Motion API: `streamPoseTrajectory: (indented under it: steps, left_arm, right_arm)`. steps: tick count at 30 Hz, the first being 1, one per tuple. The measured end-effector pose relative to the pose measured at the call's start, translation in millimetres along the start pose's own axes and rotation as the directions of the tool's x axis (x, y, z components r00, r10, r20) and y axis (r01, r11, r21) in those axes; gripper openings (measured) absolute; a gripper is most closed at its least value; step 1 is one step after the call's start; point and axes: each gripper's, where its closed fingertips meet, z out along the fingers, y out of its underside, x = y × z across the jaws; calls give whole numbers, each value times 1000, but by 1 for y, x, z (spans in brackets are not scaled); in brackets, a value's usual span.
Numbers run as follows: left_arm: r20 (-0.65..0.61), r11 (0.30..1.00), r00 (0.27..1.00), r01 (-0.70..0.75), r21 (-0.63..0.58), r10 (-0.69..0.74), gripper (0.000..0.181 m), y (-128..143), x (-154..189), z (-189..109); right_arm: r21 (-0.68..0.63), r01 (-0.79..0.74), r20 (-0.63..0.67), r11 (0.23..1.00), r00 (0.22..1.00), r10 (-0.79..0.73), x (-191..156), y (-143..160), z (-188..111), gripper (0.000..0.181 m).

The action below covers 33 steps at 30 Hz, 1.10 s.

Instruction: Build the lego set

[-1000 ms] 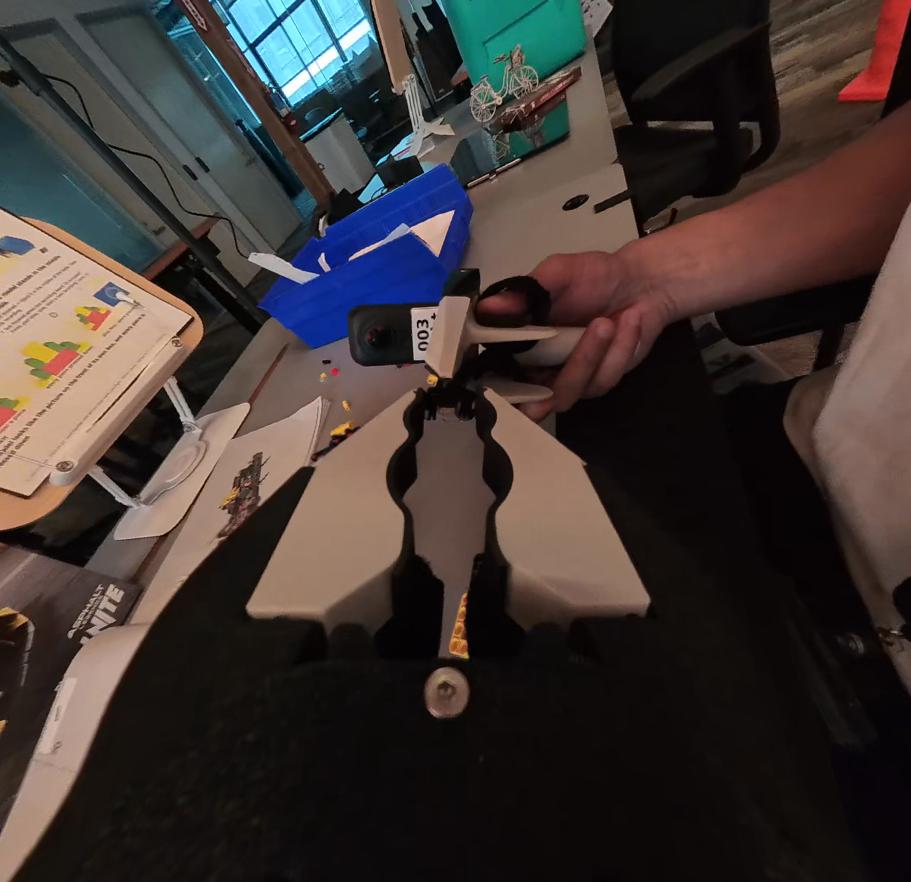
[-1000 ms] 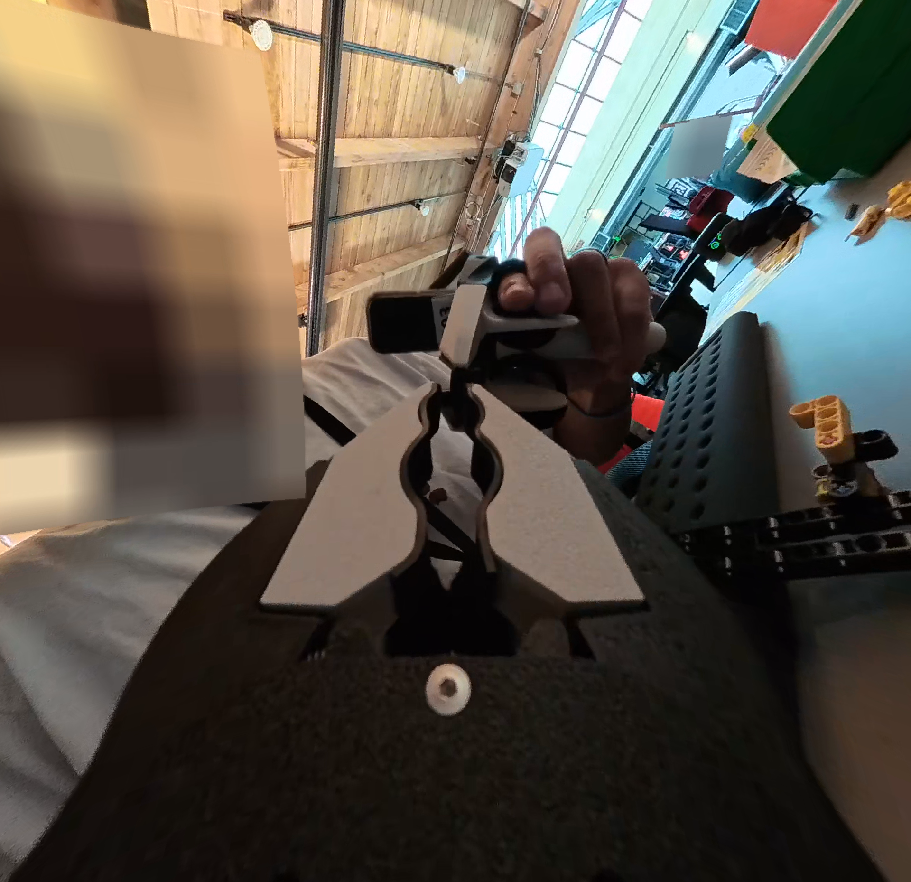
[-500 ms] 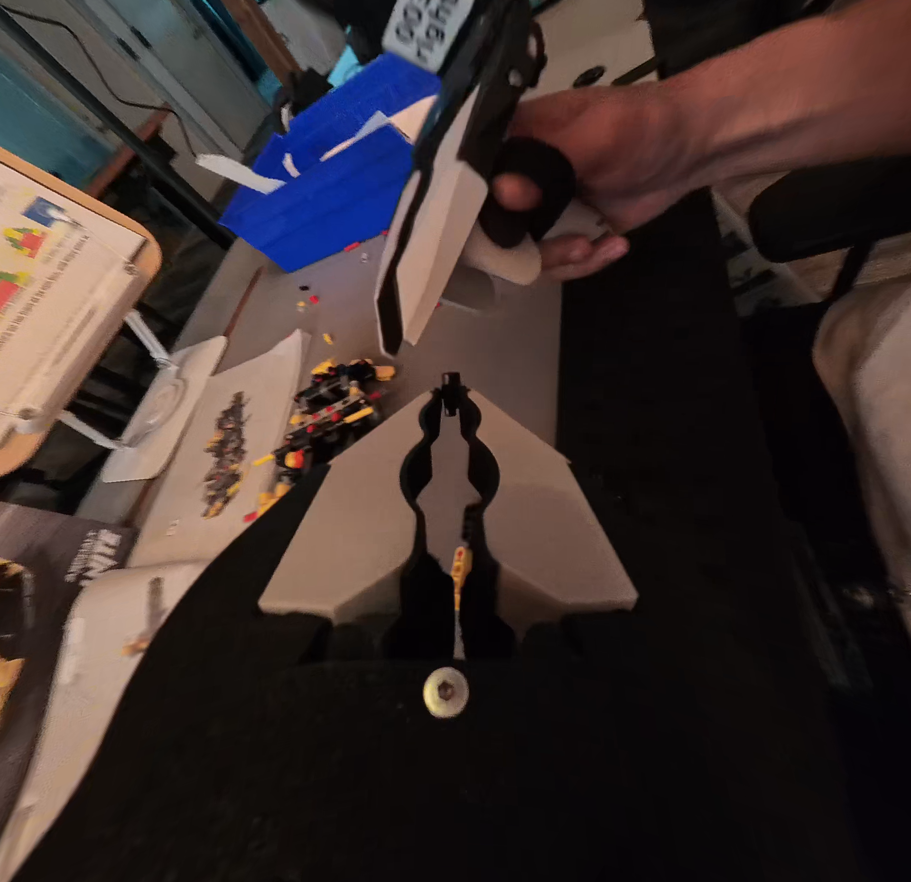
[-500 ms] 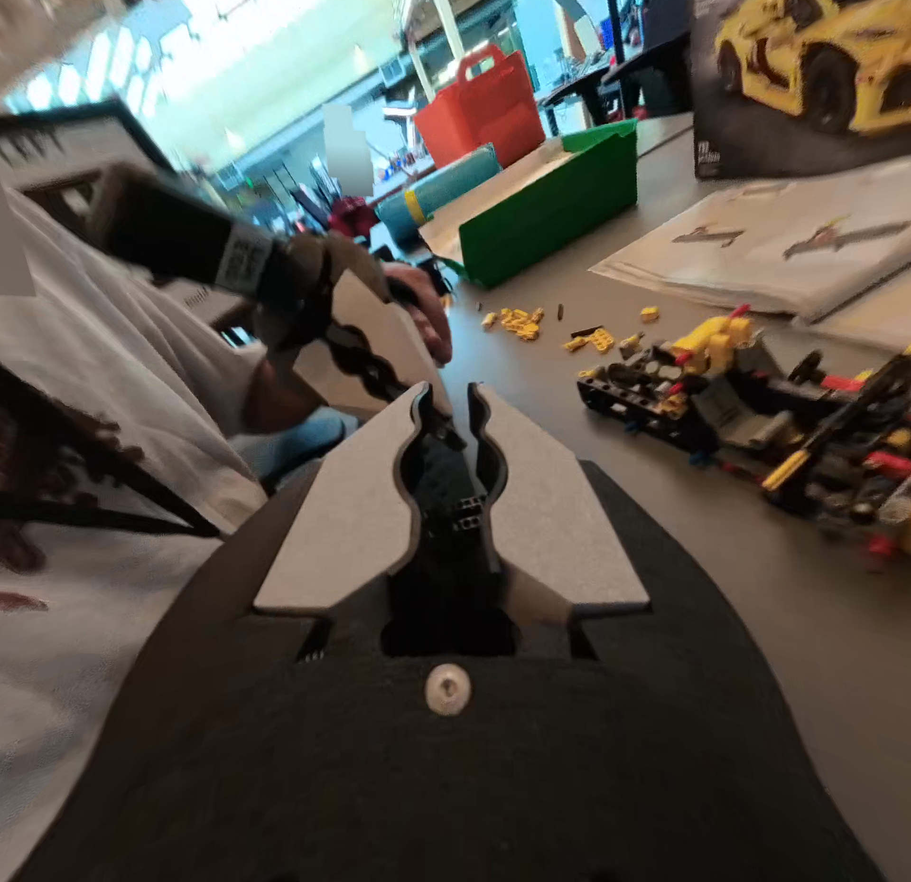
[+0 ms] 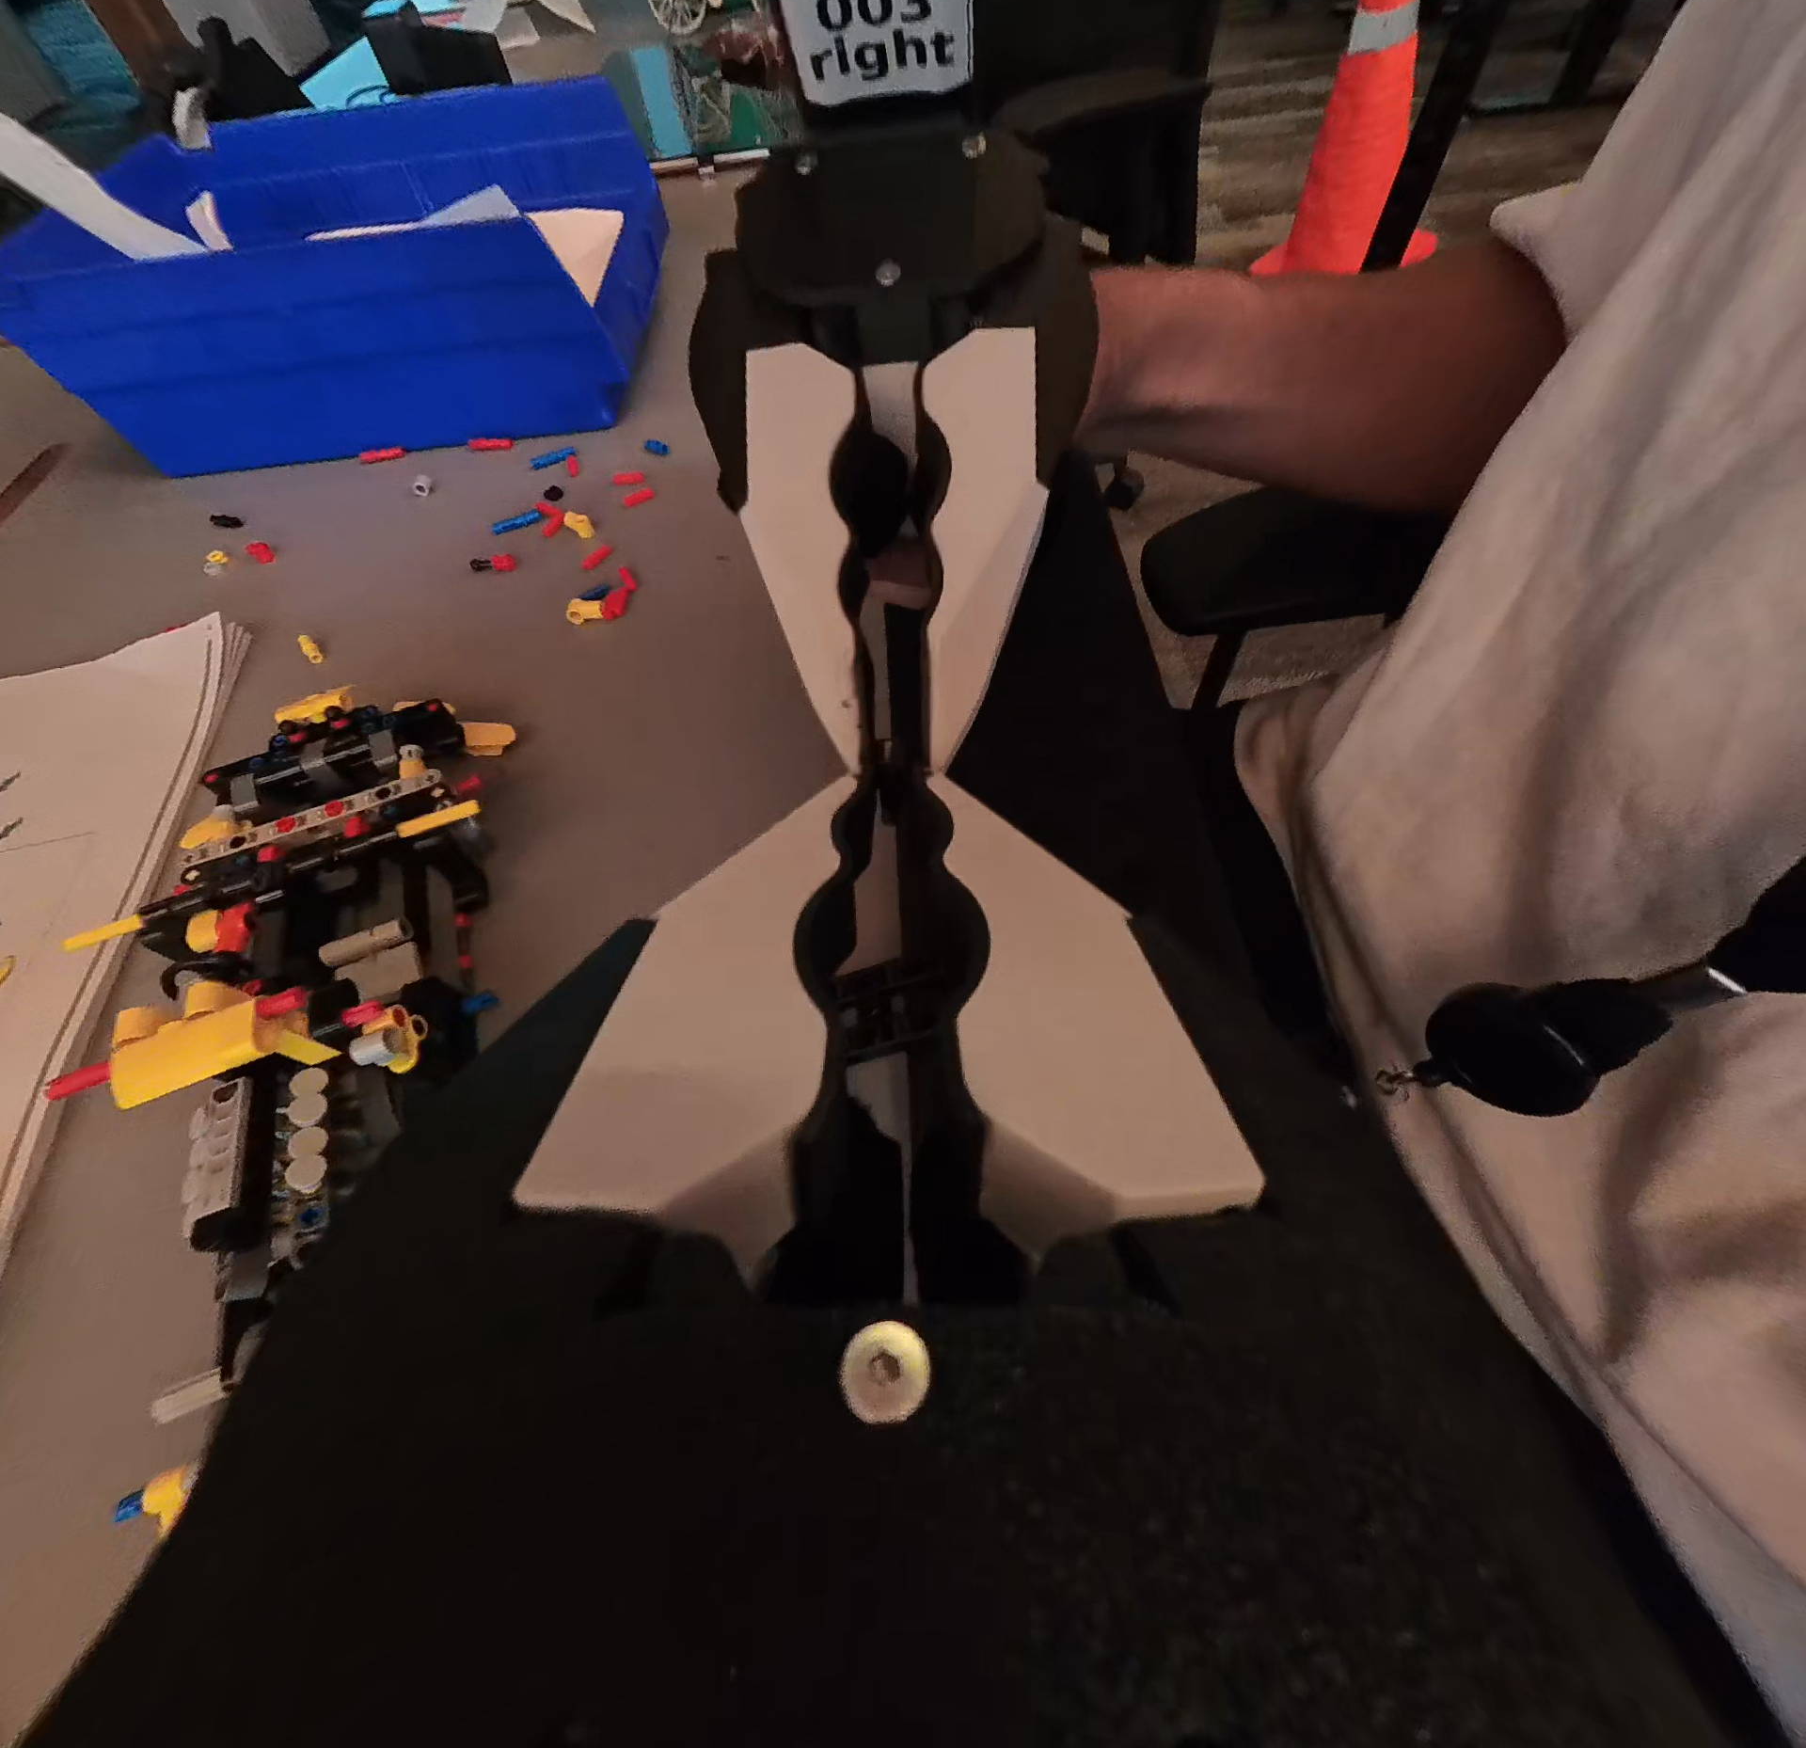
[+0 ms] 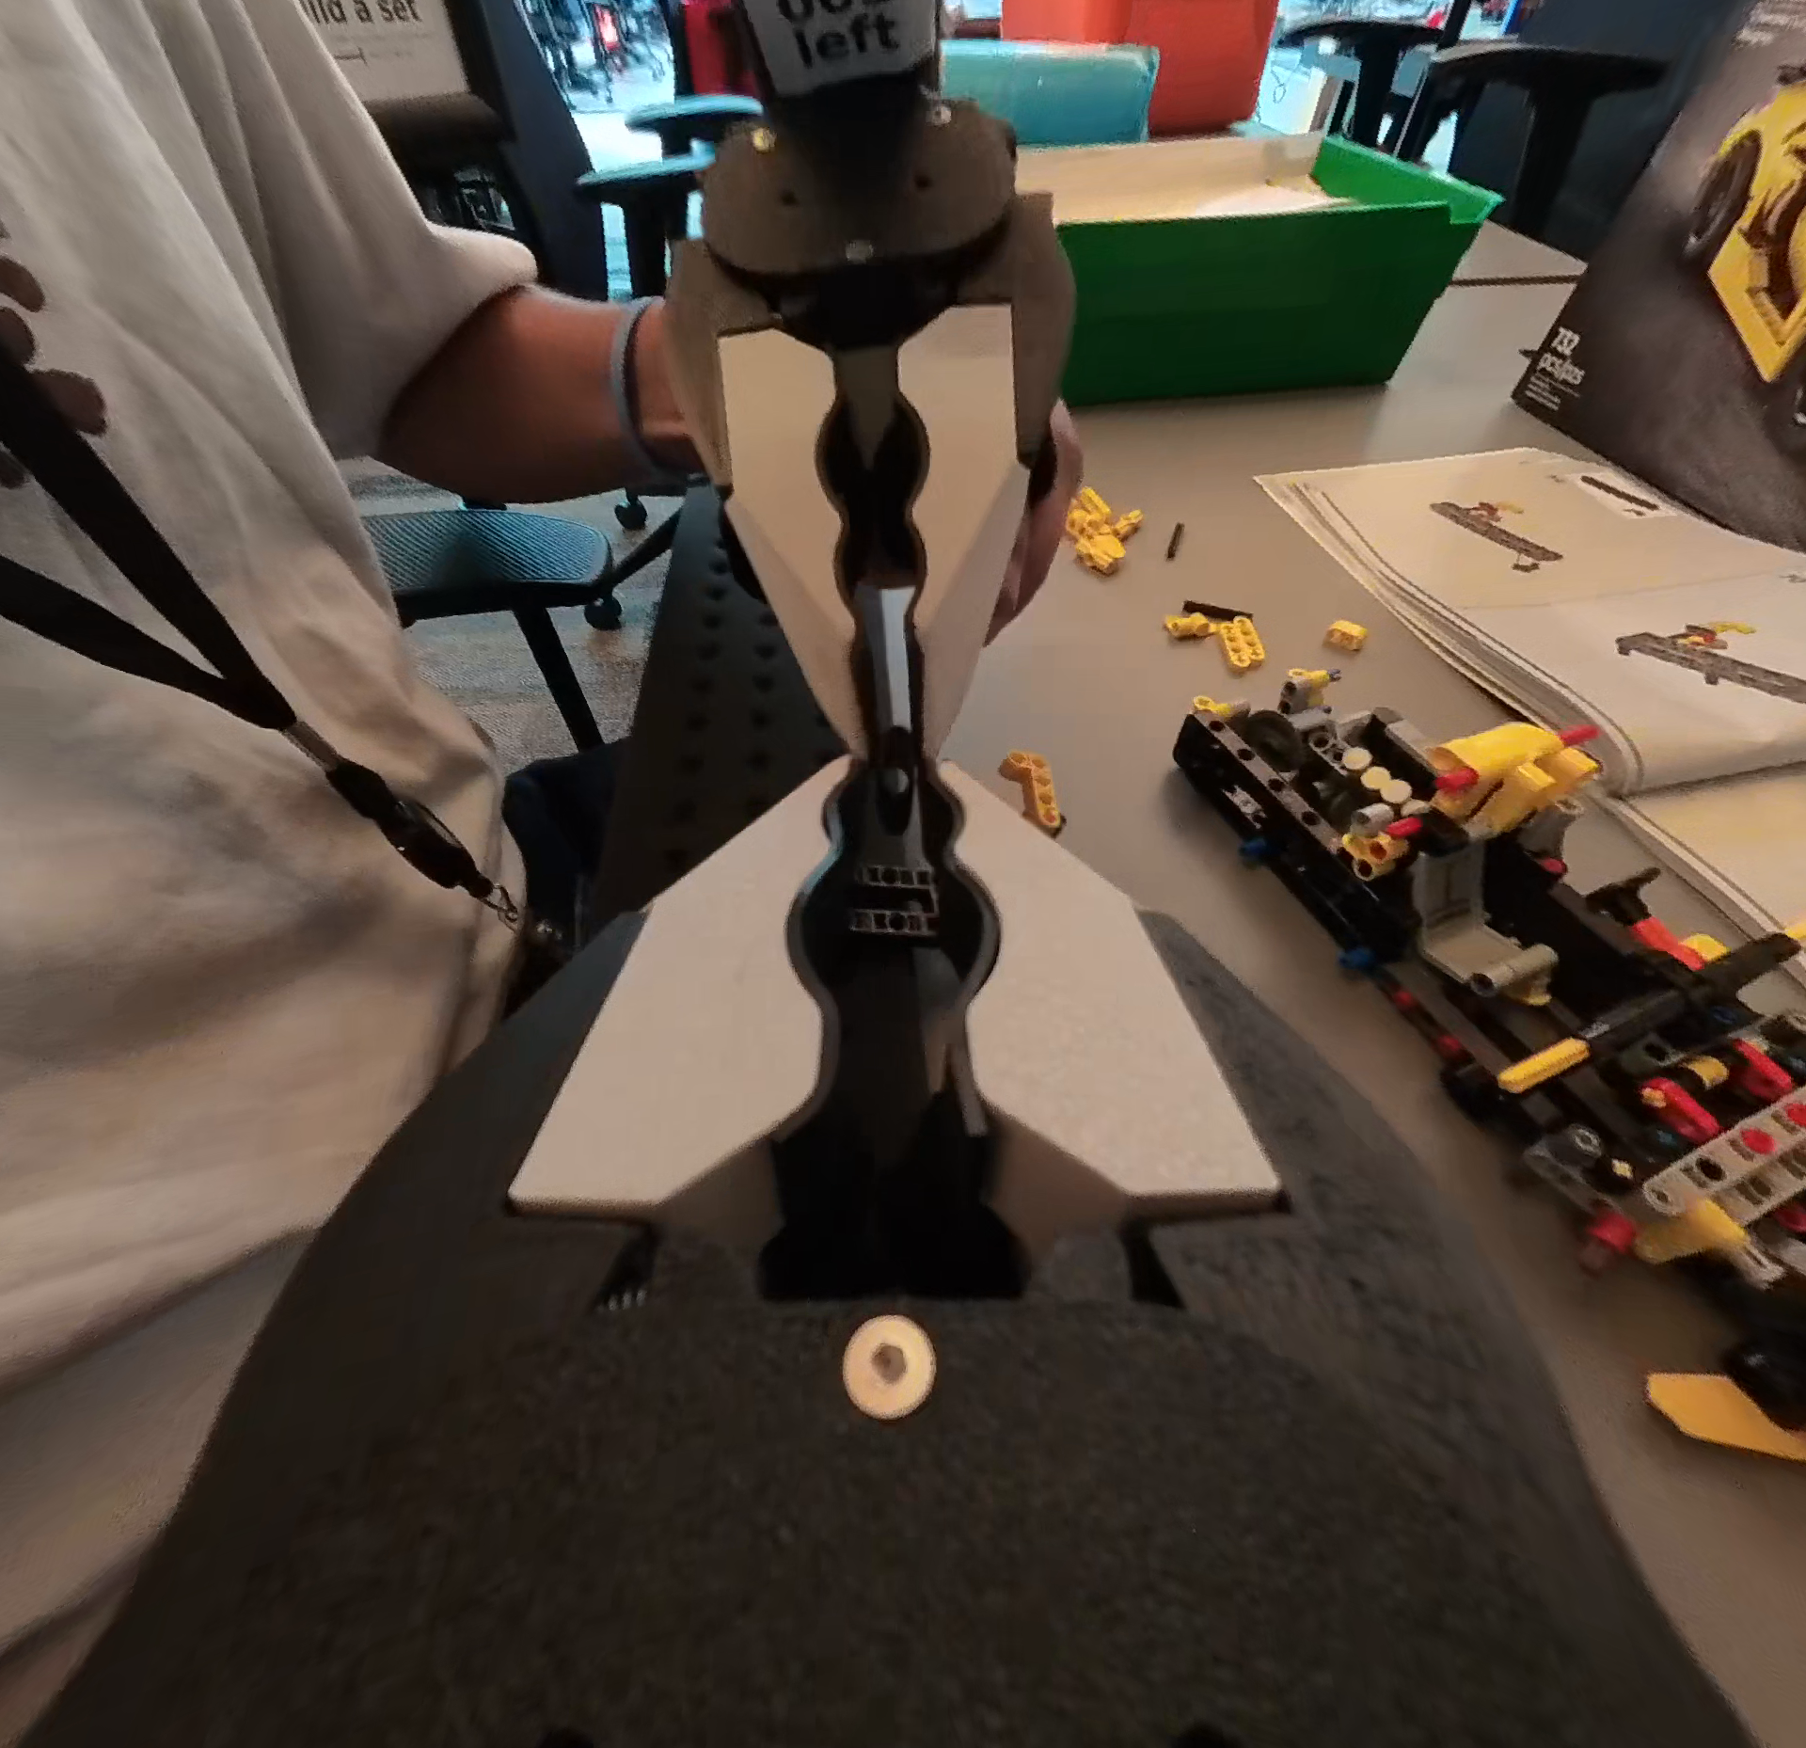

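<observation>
My left gripper [image 5: 889,780] and right gripper [image 6: 894,771] point at each other over the table's near edge, tips touching. Both are shut. A black lego piece [image 5: 880,1002] with a lattice face sits between the left fingers. A similar black lego piece [image 6: 894,904] sits between the right fingers, with a pin end at the tips. I cannot tell whether the two pieces are joined. The partly built black and yellow car chassis [image 5: 313,880] lies on the grey table to the left; it also shows in the right wrist view [image 6: 1466,880].
A blue bin [image 5: 322,333] stands at the back, with loose red, blue and yellow pins [image 5: 577,518] before it. A green bin [image 6: 1251,294], the set's box [image 6: 1681,264], open instruction booklets [image 6: 1612,606] and loose yellow pieces [image 6: 1099,528] lie beyond. A person sits close by. My two grippers' fingertips are within a few centimetres of each other.
Both grippers have swung round and come together. The right one, which was above and tilted, now points straight at the left one, tips meeting. The car chassis is now in both views.
</observation>
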Motion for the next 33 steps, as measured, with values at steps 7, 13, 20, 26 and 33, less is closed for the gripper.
streamPoseTrajectory:
  steps: [7, 13, 20, 26, 33]
  left_arm:
    - [88, 996, 996, -2, -90, 10, 7, 10, -8, 0]
    - [325, 913, 882, 393, -107, -341, 46, 35, -22, -27]
    - [278, 939, 956, 9, -344, 92, 58, 60, -1, -30]
    - [18, 924, 978, -188, -334, 206, 52, 70, -11, -15]
    - [-361, 799, 873, -461, -387, 329, 47, 81, -7, 7]
  right_arm:
    - [-107, 2, -60, 994, 998, -9, 9, 13, 2, 6]
    - [39, -227, -207, 973, 951, 230, 50, 16, -17, 6]
    - [271, -341, -61, 900, 927, 370, 51, -5, -37, 6]
    - [262, -339, -35, 903, 932, 360, 43, -4, -35, 6]
    - [293, -395, 37, 871, 915, 403, 44, -8, -37, 6]
